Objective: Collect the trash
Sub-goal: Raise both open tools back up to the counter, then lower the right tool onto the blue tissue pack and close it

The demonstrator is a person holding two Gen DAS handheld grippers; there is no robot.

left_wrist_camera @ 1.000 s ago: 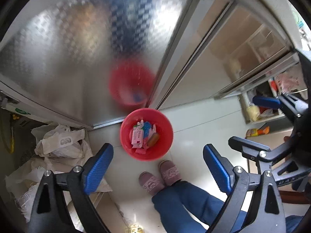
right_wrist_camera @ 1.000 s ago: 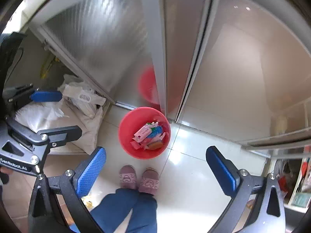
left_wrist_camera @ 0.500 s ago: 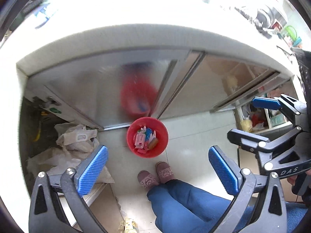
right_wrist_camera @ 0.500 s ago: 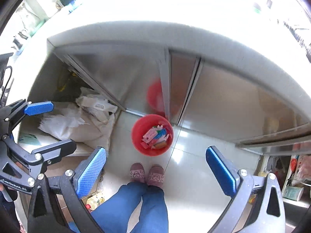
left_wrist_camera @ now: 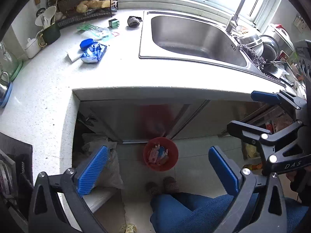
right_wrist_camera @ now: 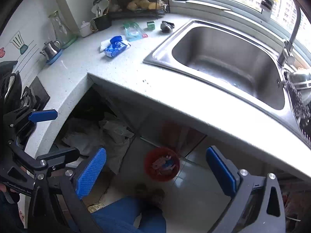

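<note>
A red bin [left_wrist_camera: 161, 154] [right_wrist_camera: 161, 164] with several wrappers in it stands on the floor by the cabinet doors. On the white counter [left_wrist_camera: 48, 89] lie a blue-and-white wrapper [left_wrist_camera: 93, 52] [right_wrist_camera: 115, 47], a clear plastic bag [left_wrist_camera: 95, 31], a small green box [left_wrist_camera: 113, 23] and a dark crumpled lump [left_wrist_camera: 134, 21]. My left gripper [left_wrist_camera: 158, 169] hangs high above the bin, open, nothing between its blue pads. My right gripper [right_wrist_camera: 155, 171] is beside it, also open with nothing in it.
A steel sink [left_wrist_camera: 194, 36] with a tall faucet [left_wrist_camera: 236, 9] fills the counter's right half. Pots and a scourer [left_wrist_camera: 250, 53] crowd its right side. A wire rack [left_wrist_camera: 85, 9], utensil pot and jug line the back left. Bags [right_wrist_camera: 108, 136] lie under the counter. The person's legs [left_wrist_camera: 175, 209] stand below.
Both grippers have risen from near the floor to above the counter edge. The countertop and sink have come into view and the bin looks smaller. Both stayed open.
</note>
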